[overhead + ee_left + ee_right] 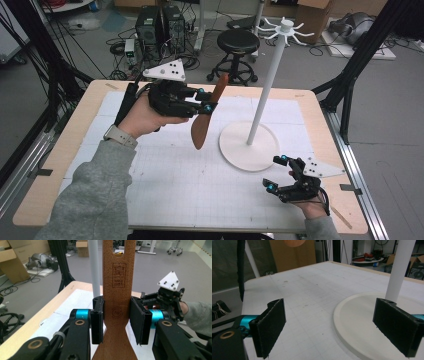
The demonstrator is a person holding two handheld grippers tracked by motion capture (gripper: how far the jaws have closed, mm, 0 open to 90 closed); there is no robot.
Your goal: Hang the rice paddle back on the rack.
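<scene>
we see the table [60, 165] under its white gridded mat [180, 180], with the white stand [249, 145] rising from a round base toward the right, its hooked top well above the surface. our left gripper [206, 100] is clenched on the wooden spatula [204, 120], pads pressed on its neck, blade hanging tilted in the air above the mat just left of the pole. our right gripper [274, 172] sits low beside the base, jaws spread wide with nothing between them.

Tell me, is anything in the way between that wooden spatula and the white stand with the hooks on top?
Nothing visible. The left gripper holds the wooden spatula up in the air, and the space between it and the white stand is open. The right gripper rests low beside the stand's base.
</scene>
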